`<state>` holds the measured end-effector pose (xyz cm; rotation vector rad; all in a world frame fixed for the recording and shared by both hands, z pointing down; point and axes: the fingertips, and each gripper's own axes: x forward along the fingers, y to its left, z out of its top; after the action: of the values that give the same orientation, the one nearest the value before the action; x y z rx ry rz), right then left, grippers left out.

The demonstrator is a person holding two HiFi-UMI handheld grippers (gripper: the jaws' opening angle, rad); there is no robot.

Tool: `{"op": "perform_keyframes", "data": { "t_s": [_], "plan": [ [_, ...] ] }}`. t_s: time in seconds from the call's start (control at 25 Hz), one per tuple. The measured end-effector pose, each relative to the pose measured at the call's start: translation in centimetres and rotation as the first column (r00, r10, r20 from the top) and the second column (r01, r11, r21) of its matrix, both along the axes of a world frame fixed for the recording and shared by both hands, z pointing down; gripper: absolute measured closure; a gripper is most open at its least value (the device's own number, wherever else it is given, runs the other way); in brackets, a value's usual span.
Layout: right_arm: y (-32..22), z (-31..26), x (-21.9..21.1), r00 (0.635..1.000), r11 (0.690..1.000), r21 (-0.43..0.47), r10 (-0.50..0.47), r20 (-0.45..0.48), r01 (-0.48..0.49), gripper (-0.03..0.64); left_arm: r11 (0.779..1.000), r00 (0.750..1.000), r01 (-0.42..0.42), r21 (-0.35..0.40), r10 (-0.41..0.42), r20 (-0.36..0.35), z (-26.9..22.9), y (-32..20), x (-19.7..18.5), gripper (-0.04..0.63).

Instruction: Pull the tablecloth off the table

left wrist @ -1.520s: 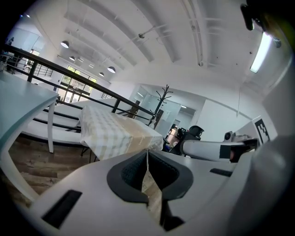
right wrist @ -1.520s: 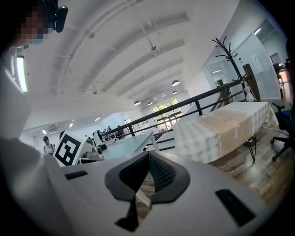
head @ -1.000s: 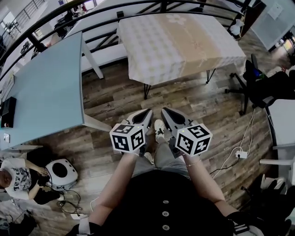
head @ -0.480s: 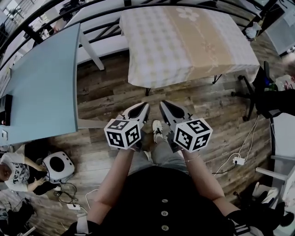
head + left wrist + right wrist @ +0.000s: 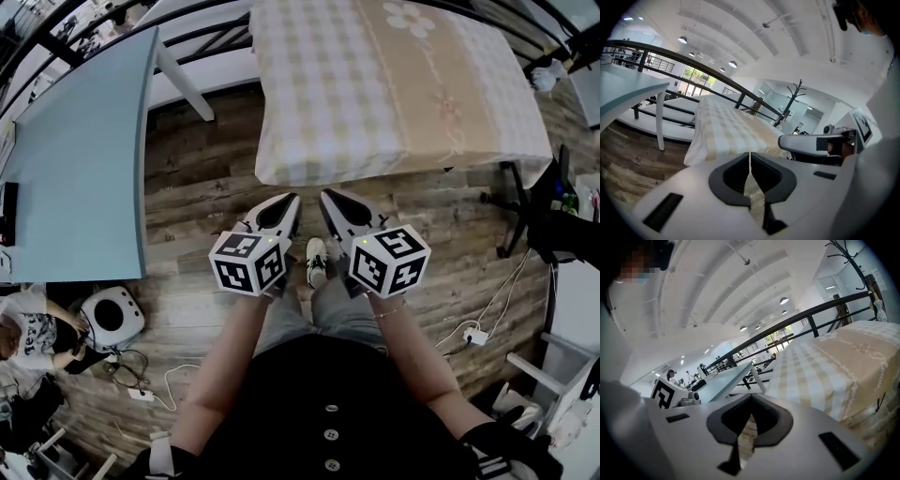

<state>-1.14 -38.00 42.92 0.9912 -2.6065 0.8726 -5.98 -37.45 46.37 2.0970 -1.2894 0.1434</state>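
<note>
Your left tool (image 5: 287, 201) and right tool (image 5: 327, 196) are both closed and empty. The checked tablecloth (image 5: 394, 84) lies spread just ahead, near hem hanging toward you. Open both tools and pinch that hem at points well apart.

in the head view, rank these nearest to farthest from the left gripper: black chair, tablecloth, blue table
From the left gripper:
1. tablecloth, just ahead, its hem right beyond the jaws
2. blue table, off to the left
3. black chair, far right
</note>
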Motion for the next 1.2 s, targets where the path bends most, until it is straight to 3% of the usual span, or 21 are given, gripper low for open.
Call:
{"op": "perform_keyframes", "data": {
  "t_s": [0.44,0.56,0.68,0.72,0.76,0.84,1.2],
  "plan": [
    [-3.9,4.2,-1.0,0.998,0.993,-0.096,-0.067,-0.009,0.066,0.591,0.991,0.991,0.129,-0.047,-0.127,0.034,2.7,-5.1,-2.7,0.566],
    [-4.7,5.0,-1.1,0.998,0.991,-0.119,-0.066,-0.006,0.065,0.591,0.987,0.989,0.138,-0.088,-0.134,0.055,4.0,-5.8,-2.9,0.431],
    [-5.2,5.6,-1.2,0.997,0.989,-0.132,-0.07,-0.007,0.069,0.591,0.98,0.982,0.173,-0.1,-0.164,0.094,5.0,-6.2,-3.6,0.423],
    [-5.3,5.7,-1.2,0.997,0.988,-0.137,-0.071,-0.007,0.07,0.591,0.978,0.978,0.182,-0.102,-0.17,0.118,5.4,-6.4,-3.9,0.381],
    [-5.4,5.8,-1.2,0.997,0.987,-0.142,-0.073,-0.007,0.071,0.591,0.977,0.975,0.185,-0.104,-0.169,0.143,5.7,-6.5,-4.1,0.339],
    [-5.6,6.0,-1.2,0.997,0.986,-0.147,-0.076,-0.007,0.074,0.591,0.979,0.971,0.172,-0.11,-0.15,0.186,6.3,-6.6,-4.3,0.326],
    [-6.3,7.5,-0.5,0.999,0.982,-0.183,-0.046,-0.008,0.044,0.591,0.983,0.962,0.119,-0.142,-0.079,0.262,8.6,-7.8,-4.3,0.327]
  ]
}}
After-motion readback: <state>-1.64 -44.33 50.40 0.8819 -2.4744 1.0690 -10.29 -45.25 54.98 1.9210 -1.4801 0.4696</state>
